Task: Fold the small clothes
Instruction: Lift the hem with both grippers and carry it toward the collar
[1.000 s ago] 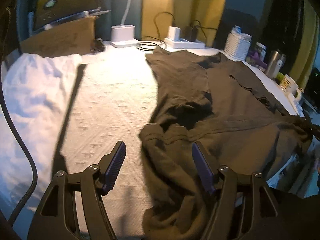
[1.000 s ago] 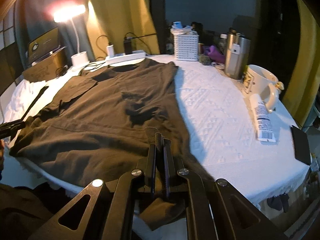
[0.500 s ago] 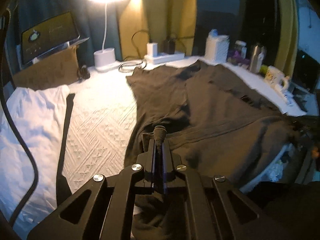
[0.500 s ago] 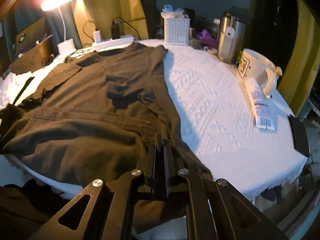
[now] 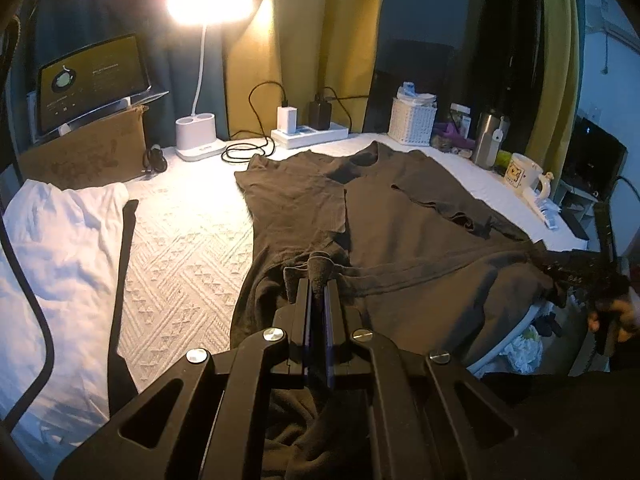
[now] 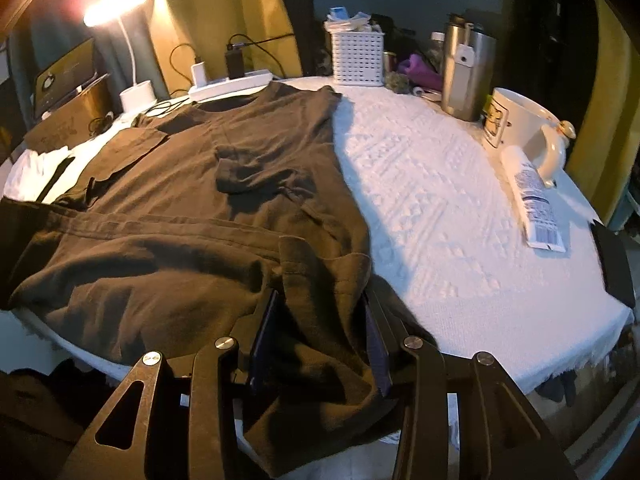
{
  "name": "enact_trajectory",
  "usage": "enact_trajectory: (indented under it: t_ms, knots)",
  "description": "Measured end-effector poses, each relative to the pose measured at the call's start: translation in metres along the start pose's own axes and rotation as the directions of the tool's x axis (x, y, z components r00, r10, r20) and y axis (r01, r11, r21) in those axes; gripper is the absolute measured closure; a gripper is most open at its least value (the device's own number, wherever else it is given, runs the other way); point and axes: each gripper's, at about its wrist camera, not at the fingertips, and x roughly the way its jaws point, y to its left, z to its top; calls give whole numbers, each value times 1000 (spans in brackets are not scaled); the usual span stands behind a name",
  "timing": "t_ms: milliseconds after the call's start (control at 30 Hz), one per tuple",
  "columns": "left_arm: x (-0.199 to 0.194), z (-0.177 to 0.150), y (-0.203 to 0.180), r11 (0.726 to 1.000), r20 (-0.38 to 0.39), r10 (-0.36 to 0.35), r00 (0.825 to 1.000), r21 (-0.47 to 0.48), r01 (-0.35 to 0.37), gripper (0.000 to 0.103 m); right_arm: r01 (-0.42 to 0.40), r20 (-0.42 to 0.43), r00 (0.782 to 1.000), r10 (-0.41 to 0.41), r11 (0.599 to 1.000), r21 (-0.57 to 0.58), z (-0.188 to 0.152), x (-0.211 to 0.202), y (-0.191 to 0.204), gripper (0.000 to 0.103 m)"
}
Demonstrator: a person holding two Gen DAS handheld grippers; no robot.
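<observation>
- The shirt (image 6: 224,216)'s hem, at 6 o'clock in the right view, runs under the gripper frame and off the bottom edge.
- The white cloth (image 5: 60,248) is cut off at 9 o'clock in the left view.
- The mug (image 6: 516,124)'s print is too blurred to read.

The counter (image 6: 440,208) wears a white cloth with a raised woven pattern, and a dark T-shirt (image 6: 224,184) lies spread on it from the near edge to the far side, its hem hanging over the near edge. Left of it rests a white garment (image 5: 60,248), with a cardboard box (image 5: 88,152) beyond. Along the far edge stand a white lamp base (image 5: 196,140), a power strip (image 5: 310,136) and a white basket (image 6: 358,58); on the right are a steel tumbler (image 6: 466,76), a mug (image 6: 520,124) and a tube (image 6: 534,200).
</observation>
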Motion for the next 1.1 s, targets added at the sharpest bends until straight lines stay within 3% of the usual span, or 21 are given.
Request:
enact_trajectory:
  t_ms: [67, 167, 400, 633, 1100]
  knots:
    - [1, 0, 1, 1000, -2, 1, 1000, -6, -1, 99, -3, 6, 1000, 3, 1000, 1, 1, 3, 0, 61]
    - [-2, 2, 4, 1000, 12, 11, 1000, -17, -11, 99, -8, 5, 1000, 8, 1000, -13, 4, 2, 1, 91]
    - [-17, 23, 7, 999, 94, 43, 995, -11, -42, 99, 35, 85, 996, -32, 999, -29, 25, -27, 1, 92]
    - [-17, 40, 15, 998, 127, 66, 990, -20, -64, 99, 37, 161, 987, -29, 998, -45, 56, -48, 4, 92]
    - [-2, 75, 40, 991, 165, 129, 978, -66, -120, 99, 45, 204, 978, -37, 998, -35, 107, -44, 2, 92]
